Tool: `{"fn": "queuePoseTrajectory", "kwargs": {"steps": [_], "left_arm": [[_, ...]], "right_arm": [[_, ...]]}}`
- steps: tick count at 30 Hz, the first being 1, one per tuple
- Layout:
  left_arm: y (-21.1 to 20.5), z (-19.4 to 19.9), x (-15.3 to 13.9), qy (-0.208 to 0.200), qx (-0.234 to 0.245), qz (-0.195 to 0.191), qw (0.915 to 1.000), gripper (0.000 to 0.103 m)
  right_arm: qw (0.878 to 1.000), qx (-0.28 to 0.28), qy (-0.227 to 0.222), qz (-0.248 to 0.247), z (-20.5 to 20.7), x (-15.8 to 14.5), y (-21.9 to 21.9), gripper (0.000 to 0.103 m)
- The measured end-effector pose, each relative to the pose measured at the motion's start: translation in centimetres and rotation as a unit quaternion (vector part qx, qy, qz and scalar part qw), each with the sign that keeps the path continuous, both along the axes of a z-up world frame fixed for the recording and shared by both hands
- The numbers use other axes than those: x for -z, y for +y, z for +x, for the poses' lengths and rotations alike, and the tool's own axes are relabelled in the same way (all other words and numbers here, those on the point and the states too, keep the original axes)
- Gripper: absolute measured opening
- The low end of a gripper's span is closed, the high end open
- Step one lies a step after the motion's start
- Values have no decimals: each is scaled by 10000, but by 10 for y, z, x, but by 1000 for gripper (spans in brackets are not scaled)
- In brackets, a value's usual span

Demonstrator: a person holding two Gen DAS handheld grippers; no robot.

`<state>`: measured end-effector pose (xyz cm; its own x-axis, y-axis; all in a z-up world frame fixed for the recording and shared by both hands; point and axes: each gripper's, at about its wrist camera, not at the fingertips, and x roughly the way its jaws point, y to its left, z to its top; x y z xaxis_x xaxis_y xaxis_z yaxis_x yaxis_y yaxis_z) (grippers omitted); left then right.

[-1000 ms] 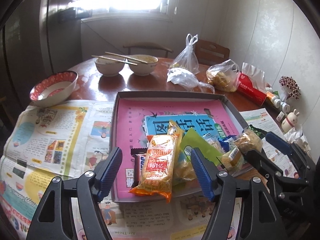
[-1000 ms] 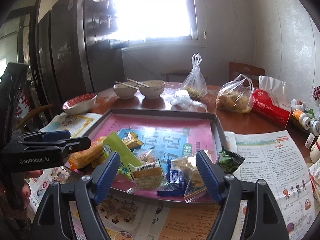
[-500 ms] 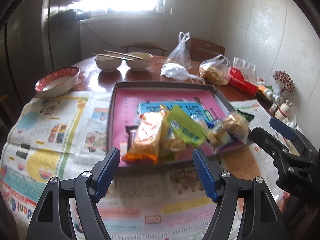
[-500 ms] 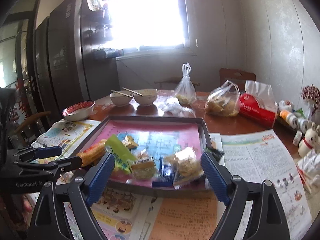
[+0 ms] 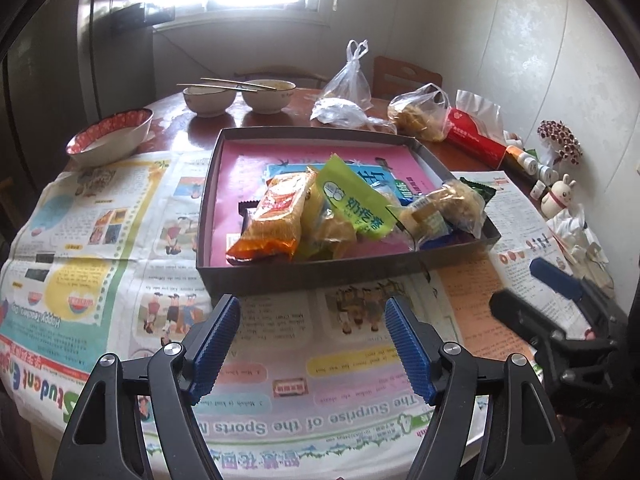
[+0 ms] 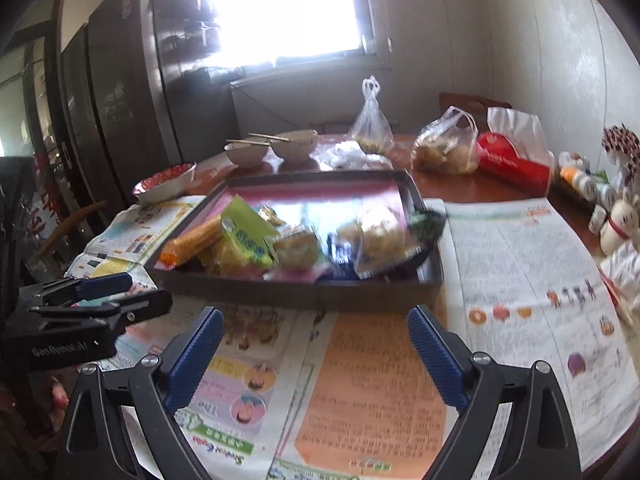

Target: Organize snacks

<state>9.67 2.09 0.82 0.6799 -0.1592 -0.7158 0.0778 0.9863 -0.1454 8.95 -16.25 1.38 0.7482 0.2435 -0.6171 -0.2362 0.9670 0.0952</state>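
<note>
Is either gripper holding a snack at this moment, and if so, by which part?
Nothing is held. The left gripper is open over newspaper; the right gripper is opening, also empty. Snacks lie in the tray.

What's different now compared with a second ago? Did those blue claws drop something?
Both grippers backed out of the tray toward the table's near edge. The left gripper and right gripper now hover empty over newspaper, the right's jaws opening. The snack pile stayed in the tray; the bowls and bags did not move.
</note>
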Motion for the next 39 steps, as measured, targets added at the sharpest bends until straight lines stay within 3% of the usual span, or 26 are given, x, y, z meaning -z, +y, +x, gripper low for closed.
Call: {"fn": "queuePoseTrajectory", "kwargs": {"steps": [15, 39], "left_arm": [[-5, -23, -2, -52, 55, 114, 9999, 76], [-2, -29, -1, 2, 13, 184, 9998, 76]], "right_arm": [[9998, 158, -65, -32, -20, -6, -4, 94], [9996, 245, -81, -126, -23, -7, -4, 95]]}}
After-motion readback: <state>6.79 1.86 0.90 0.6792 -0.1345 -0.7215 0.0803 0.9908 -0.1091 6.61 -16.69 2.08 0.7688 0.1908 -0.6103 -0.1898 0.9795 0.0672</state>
